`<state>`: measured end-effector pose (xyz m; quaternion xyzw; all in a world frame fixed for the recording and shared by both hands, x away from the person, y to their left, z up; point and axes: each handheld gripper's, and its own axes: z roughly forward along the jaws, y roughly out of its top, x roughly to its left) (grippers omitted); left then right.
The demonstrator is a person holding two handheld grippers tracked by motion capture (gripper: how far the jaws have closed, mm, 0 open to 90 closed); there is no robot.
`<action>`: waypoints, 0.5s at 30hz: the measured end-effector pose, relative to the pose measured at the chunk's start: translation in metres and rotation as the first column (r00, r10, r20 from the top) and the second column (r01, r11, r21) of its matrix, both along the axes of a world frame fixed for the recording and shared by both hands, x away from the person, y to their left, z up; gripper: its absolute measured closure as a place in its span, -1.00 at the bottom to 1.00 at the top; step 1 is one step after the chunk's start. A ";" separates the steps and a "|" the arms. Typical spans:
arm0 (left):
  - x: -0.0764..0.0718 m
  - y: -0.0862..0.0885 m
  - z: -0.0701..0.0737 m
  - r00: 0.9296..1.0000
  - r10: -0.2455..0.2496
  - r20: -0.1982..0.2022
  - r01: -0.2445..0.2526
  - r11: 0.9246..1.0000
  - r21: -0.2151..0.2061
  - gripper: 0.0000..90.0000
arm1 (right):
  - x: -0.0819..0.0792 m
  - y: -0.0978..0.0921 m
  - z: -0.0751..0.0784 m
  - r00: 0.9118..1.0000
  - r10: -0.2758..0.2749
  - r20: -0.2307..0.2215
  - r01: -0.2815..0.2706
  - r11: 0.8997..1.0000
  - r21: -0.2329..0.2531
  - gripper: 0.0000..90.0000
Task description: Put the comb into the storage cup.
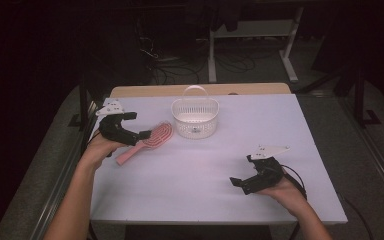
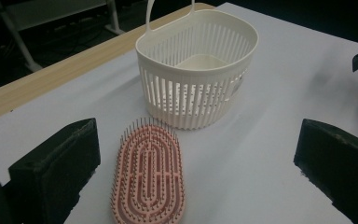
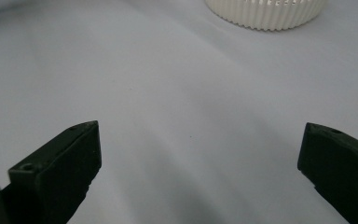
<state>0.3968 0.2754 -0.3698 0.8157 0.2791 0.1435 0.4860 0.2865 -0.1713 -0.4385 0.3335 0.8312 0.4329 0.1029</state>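
- So, biggest thing first: the table [image 1: 260,150] had a pale lilac-white top, with a strip of bare wood along its far edge. The room around it was pretty dark.
- Next down, the white slatted basket [image 1: 195,119] stood upright near the far edge, a bit left of centre, its loop handle sticking up. From the left gripper view you could see straight into the basket [image 2: 200,70], and nothing seemed to be lying in it.
- The left gripper [image 1: 136,126] was held in the person's left hand [image 1: 99,148] at the left side of the table, pointing toward the basket. Its jaws stood wide apart, gripping nothing. In its own view they framed the brush head, one jaw just beside it and the other well off to the side.
- The right gripper [image 1: 242,180] sat in the right hand [image 1: 290,192] at the near right, well apart from everything else. Its jaws were spread wide too, with only bare table between them and the basket's bottom edge [image 3: 265,14] way up top in its own view.
- Smallest: the pink hairbrush [image 1: 147,141] lay flat on the table, bristles up, head just beside the basket's left side without clearly touching it, handle angling back toward the left hand. The bristle pad [image 2: 149,179] was oval.
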 end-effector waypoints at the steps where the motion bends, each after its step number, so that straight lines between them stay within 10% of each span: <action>1: 0.001 0.000 0.000 1.000 -0.002 0.002 0.002 1.000 0.003 -1.00 | 0.000 0.000 0.000 1.000 0.000 0.001 0.000 1.000 0.000 -1.00; 15: 0.017 0.004 0.003 1.000 0.012 0.012 -0.012 1.000 -0.021 -1.00 | 0.000 0.000 0.000 1.000 -0.001 0.001 0.001 1.000 0.000 -1.00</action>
